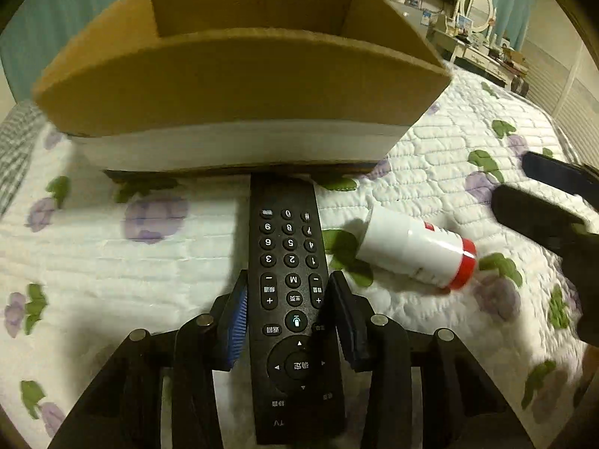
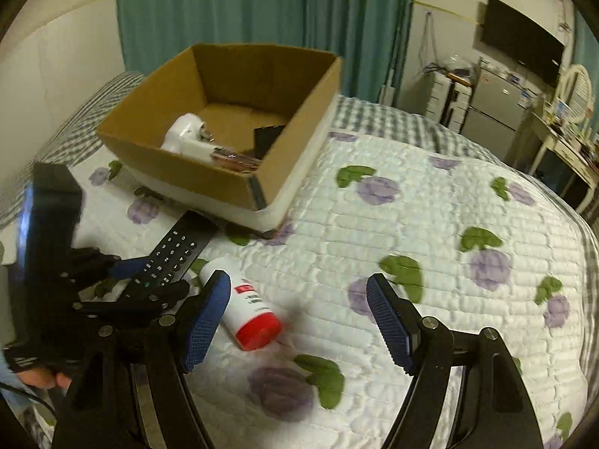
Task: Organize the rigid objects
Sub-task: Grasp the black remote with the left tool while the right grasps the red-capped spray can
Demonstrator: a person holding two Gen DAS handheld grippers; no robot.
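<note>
The long black plastic TV remote (image 1: 292, 299) lies on the quilted floral bed (image 1: 112, 262), clamped between the left gripper (image 1: 290, 318) pads, its far end touching the open brown cardboard box (image 1: 239, 75). Next step, likely: lift it over the near wall — that rim stands high. The right gripper (image 2: 299, 321), jaws apart, hovers beside the white red-capped bottle (image 2: 243, 303); open quilt lies rightward.

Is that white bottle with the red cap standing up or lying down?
Lying down. The white bottle rests on its side on the quilt, red cap pointing toward the open right gripper, beside the remote.
</note>
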